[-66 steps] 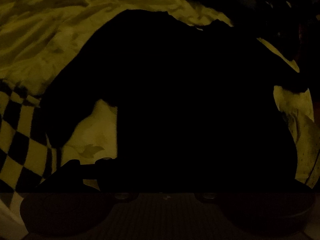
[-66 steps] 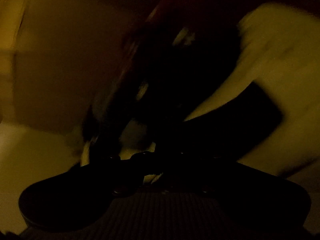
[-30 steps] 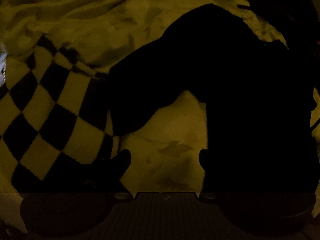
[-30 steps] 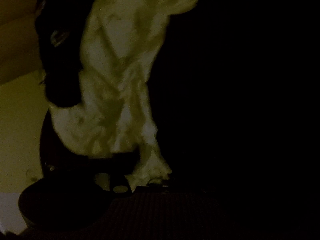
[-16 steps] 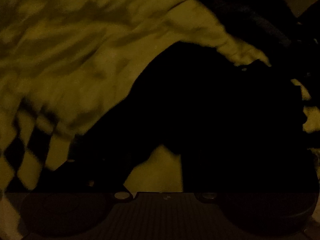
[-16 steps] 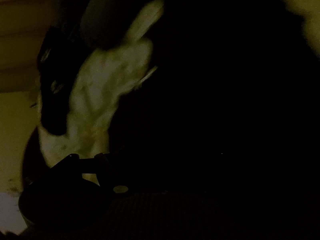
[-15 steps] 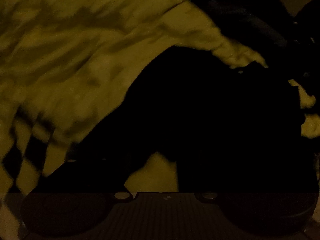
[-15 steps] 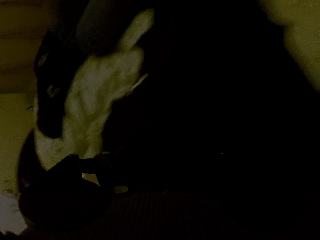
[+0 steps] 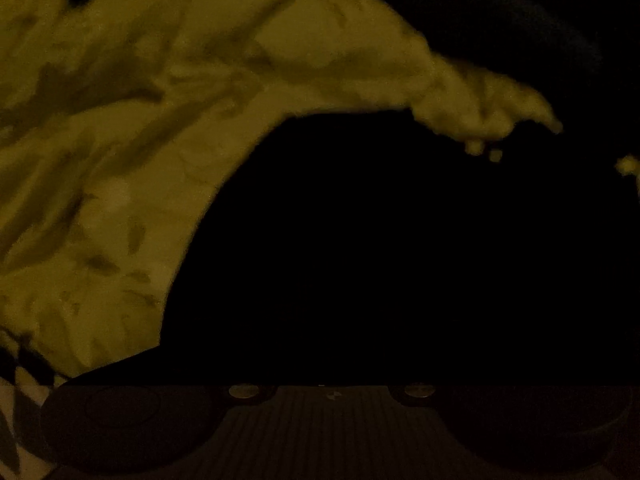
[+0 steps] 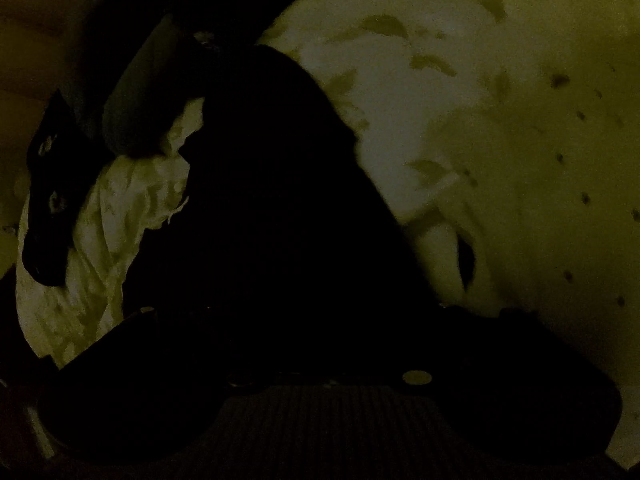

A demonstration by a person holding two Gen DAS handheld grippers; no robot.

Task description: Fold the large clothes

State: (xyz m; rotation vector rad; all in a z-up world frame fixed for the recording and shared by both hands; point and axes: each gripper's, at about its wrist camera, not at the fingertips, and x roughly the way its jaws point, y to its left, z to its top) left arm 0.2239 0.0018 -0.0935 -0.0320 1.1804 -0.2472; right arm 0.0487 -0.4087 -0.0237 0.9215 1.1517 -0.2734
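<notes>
The black garment (image 9: 380, 240) is lying bunched on the pale sheet (image 9: 120, 160), not yet folded. My left jaws have just been closing, seemingly on it; my right ones' state I cannot tell.

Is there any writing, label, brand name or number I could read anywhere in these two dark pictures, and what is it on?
None can be read.
The dark garment shows only black, with no visible print or tag.
The pale sheet carries leaf-like marks and dots, not letters.
The checkered cloth is pattern only.
</notes>
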